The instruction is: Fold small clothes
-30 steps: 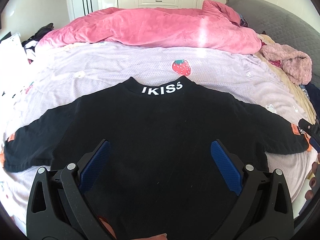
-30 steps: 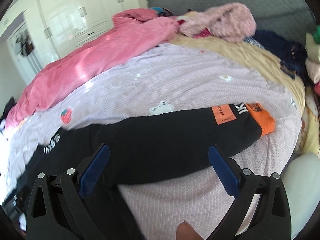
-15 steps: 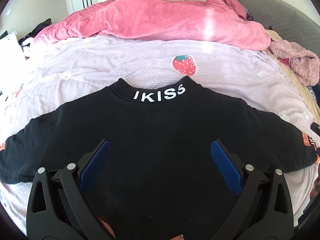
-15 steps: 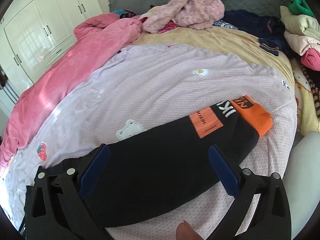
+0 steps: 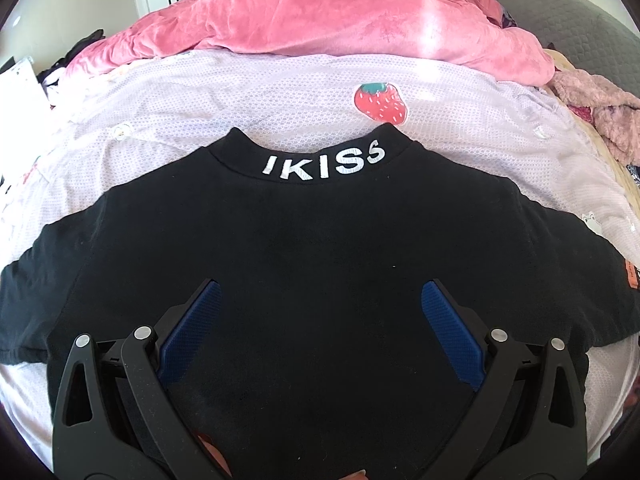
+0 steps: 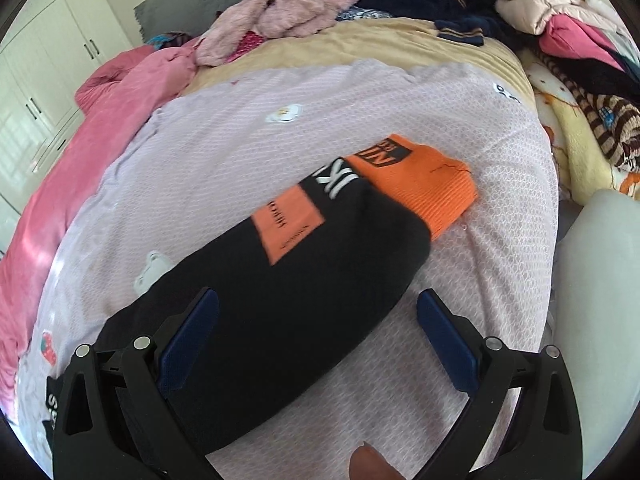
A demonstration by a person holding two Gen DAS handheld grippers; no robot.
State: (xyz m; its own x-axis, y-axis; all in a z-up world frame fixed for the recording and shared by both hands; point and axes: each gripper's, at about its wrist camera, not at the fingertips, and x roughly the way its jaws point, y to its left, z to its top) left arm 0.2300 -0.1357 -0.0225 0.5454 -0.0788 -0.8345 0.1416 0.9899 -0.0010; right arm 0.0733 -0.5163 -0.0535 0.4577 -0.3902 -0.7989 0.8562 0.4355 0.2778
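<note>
A black sweatshirt (image 5: 312, 240) with white "IKISS" on its collar lies flat on a lilac bedspread (image 5: 240, 92), both sleeves spread out. My left gripper (image 5: 320, 300) is open and empty, held over the shirt's body. In the right wrist view the shirt's right sleeve (image 6: 280, 280) runs diagonally, with an orange patch and an orange cuff (image 6: 424, 184). My right gripper (image 6: 318, 304) is open and empty, its jaws over the sleeve's middle, short of the cuff.
A pink quilt (image 5: 320, 28) is heaped along the far side of the bed. A fluffy pink garment (image 6: 288, 8) and a pile of mixed clothes (image 6: 580, 52) lie by the grey headboard. A white object (image 6: 596, 300) stands at the bed's right edge.
My left gripper has moved forward over the shirt, so the collar looks closer. My right gripper has swung right along the sleeve towards the orange cuff. Both stay open.
</note>
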